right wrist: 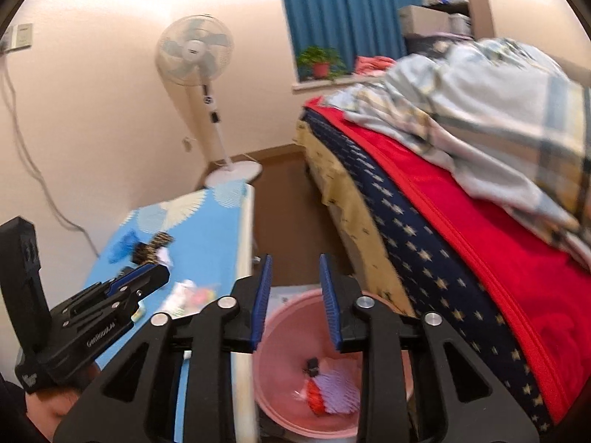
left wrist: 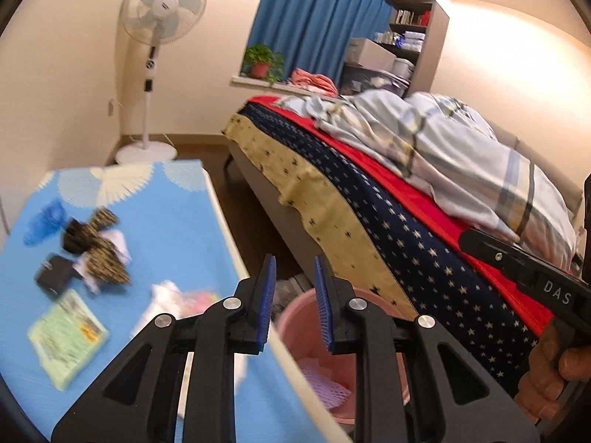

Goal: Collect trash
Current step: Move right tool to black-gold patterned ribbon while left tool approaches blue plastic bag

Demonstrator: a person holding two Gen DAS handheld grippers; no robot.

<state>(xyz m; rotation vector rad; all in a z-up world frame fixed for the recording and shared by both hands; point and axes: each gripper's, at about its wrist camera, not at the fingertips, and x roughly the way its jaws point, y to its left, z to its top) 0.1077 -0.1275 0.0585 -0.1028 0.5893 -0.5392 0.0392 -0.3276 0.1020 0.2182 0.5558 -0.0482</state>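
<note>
A pink bin (left wrist: 297, 326) (right wrist: 291, 336) stands on the floor between the table and the bed. Inside it lie a purple foam net (right wrist: 341, 391), a red scrap (right wrist: 316, 397) and a small black piece (right wrist: 312, 365). My left gripper (left wrist: 294, 269) hangs open above the bin's near rim, nothing between its blue pads. My right gripper (right wrist: 295, 269) is open and empty too, over the bin. Trash lies blurred on the blue-clothed table (left wrist: 166, 229): a leopard-print wrapper (left wrist: 98, 247), a white tissue (left wrist: 164, 291), a blue scrap (left wrist: 44, 221), a black item (left wrist: 55, 277) and a green packet (left wrist: 66, 336).
A bed (left wrist: 388, 243) with star-print and red covers and a rumpled quilt fills the right side. A standing fan (left wrist: 162, 11) is in the far corner. A hand (left wrist: 554, 373) holds the right tool's body at the left view's right edge. Brown floor runs between table and bed.
</note>
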